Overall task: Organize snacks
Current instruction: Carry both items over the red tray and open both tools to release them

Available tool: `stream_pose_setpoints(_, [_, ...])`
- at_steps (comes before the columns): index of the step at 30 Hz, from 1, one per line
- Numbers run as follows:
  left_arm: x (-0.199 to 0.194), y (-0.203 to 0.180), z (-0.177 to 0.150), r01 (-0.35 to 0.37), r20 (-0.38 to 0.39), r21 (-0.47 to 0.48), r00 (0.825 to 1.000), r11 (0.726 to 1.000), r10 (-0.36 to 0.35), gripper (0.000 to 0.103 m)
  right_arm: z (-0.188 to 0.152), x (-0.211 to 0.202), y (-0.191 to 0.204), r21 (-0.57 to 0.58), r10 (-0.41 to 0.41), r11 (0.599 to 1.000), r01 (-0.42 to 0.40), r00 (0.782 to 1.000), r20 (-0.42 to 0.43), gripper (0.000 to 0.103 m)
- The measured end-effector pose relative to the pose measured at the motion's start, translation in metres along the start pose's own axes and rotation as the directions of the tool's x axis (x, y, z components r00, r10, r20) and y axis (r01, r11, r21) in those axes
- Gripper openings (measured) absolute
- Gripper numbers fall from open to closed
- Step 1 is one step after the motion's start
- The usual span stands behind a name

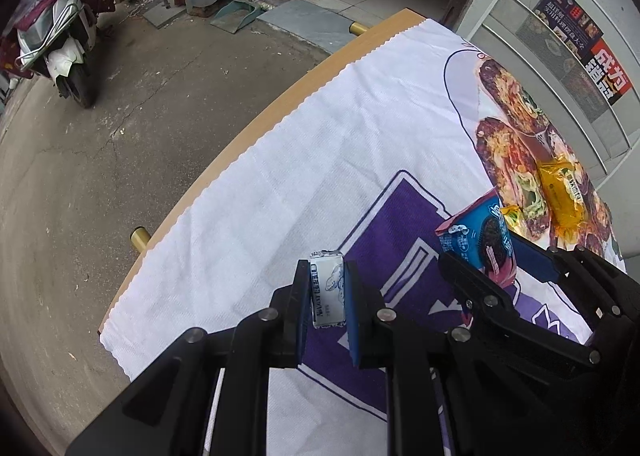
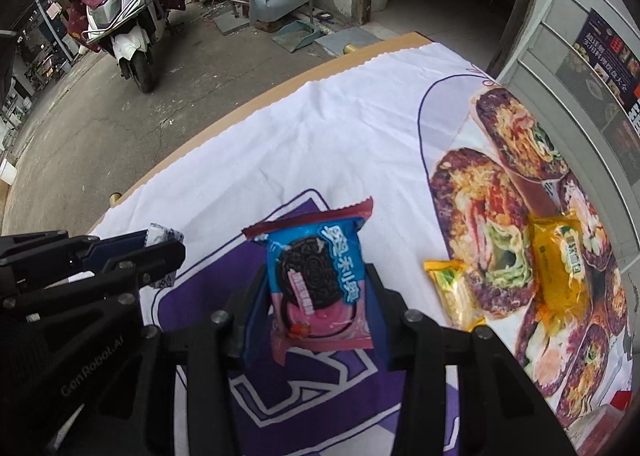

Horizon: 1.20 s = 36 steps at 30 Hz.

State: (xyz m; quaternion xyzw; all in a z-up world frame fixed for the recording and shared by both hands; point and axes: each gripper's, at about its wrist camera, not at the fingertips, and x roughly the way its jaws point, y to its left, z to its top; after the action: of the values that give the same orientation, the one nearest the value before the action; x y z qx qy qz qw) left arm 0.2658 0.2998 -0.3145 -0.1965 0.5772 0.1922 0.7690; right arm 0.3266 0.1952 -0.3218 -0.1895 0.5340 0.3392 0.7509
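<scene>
The surface (image 1: 256, 118) is a light wooden top with a rounded edge, and two brass-coloured knobs (image 1: 140, 239) stick out below this edge. A white cloth (image 2: 320, 128) with a zigzag border covers most of it. The cloth has a large purple printed shape (image 2: 304, 400) and printed photos of filled wraps (image 2: 480, 216). Two yellow snack packets lie directly on the cloth: a larger one (image 2: 560, 260) on the wrap photos, and a smaller one (image 2: 452, 288) just beside it.
</scene>
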Motion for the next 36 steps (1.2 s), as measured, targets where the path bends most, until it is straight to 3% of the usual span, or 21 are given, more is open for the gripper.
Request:
stream_pose_setpoints(7, [-0.038,-0.060,-0.023,0.029,0.037,0.150,0.999,0.988,-0.035,0.014,-0.048,-0.064,-0.037,0.194,-0.064,0.979,0.056,0.997,0.037,0.042])
stream_pose_setpoints(14, [-0.071,-0.149,-0.073,0.080,0.039,0.332,0.994,0.940,-0.099,0.014,-0.127,-0.131,-0.095,0.372,-0.147,0.920,0.118,0.988,0.049,0.042])
stream_pose_setpoints(20, [-0.089,-0.231,-0.131,0.144,-0.002,0.448,0.987,0.882,-0.160,0.014,-0.205,-0.181,-0.149,0.471,-0.217,0.864,0.180,0.976,0.026,0.042])
stream_pose_setpoints(28, [-0.097,-0.343,-0.214,0.242,-0.089,0.574,0.968,0.782,-0.235,0.014,-0.318,-0.236,-0.223,0.606,-0.300,0.751,0.262,0.953,-0.040,0.042])
stream_pose_setpoints(36, [-0.084,-0.450,-0.275,0.294,-0.145,0.663,0.953,0.689,-0.268,0.014,-0.404,-0.258,-0.306,0.689,-0.342,0.650,0.322,0.933,-0.113,0.042])
